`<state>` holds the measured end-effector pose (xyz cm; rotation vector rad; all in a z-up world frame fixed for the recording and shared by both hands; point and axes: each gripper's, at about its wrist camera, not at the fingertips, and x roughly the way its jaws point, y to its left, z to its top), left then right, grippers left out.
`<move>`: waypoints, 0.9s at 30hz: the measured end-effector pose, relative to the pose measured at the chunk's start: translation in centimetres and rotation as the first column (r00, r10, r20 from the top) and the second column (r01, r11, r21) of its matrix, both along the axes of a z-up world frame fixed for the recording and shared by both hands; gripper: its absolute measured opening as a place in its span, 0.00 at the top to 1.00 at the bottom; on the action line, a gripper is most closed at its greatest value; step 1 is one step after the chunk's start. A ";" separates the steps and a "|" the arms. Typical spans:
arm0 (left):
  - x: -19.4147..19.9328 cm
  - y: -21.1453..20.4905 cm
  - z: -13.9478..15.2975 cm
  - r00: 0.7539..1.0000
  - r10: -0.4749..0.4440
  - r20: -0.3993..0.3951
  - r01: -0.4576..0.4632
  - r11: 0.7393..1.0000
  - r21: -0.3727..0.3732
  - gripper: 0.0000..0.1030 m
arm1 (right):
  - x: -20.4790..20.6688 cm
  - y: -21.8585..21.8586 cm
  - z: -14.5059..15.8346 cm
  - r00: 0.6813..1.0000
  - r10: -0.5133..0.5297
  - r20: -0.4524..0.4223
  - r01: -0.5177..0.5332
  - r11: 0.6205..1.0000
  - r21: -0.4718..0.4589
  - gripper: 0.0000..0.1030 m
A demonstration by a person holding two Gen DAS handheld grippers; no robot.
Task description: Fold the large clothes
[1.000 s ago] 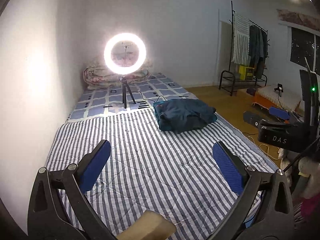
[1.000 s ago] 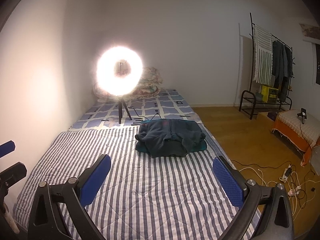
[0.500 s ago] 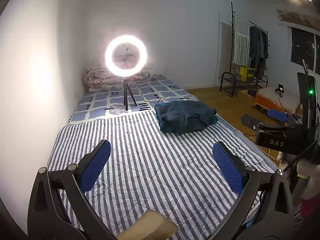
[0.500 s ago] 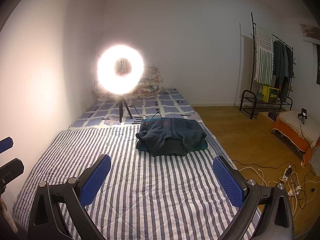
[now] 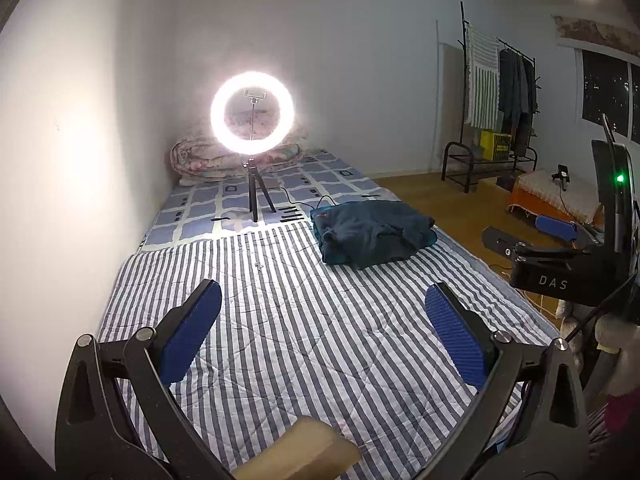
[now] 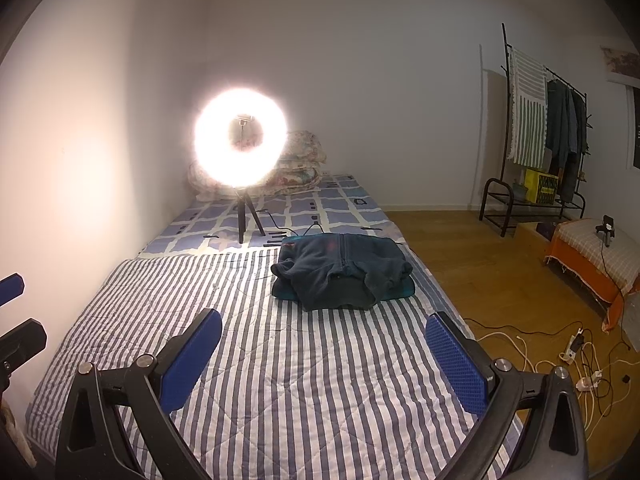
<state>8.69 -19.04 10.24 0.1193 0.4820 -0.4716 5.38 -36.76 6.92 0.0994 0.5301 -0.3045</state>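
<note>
A dark blue fleece jacket [image 5: 374, 234] [image 6: 342, 270] lies folded in a pile on top of a teal cloth, near the right edge of the striped quilt [image 5: 304, 320] [image 6: 256, 352]. My left gripper [image 5: 322, 328] hangs open above the near part of the quilt, well short of the pile, with nothing between its blue pads. My right gripper [image 6: 324, 350] is open too and empty, facing the pile from the near side. In the left wrist view the right gripper's body [image 5: 560, 260] shows at the right edge.
A lit ring light on a tripod [image 5: 253, 120] [image 6: 241, 142] stands on the bed behind the pile, with a rolled floral duvet [image 6: 296, 164] at the wall. A clothes rack [image 6: 544, 140] and an orange-draped bench [image 6: 596, 256] stand right; cables [image 6: 576, 356] lie on the floor.
Both grippers have drawn back and lifted a little, so the pile and ring light sit slightly lower and farther off. Both stay open and empty.
</note>
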 end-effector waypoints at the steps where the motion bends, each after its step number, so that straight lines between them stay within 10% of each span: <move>1: 0.0 0.0 0.0 1.000 0.000 -0.001 0.000 1.000 -0.001 0.00 | 0.0 0.0 0.0 1.000 0.000 -0.001 0.000 1.000 0.000 0.00; 27: 0.1 0.4 -0.3 1.000 -0.008 -0.010 0.008 1.000 0.012 0.00 | -0.2 -0.2 -0.3 1.000 0.006 -0.017 -0.006 1.000 0.018 0.00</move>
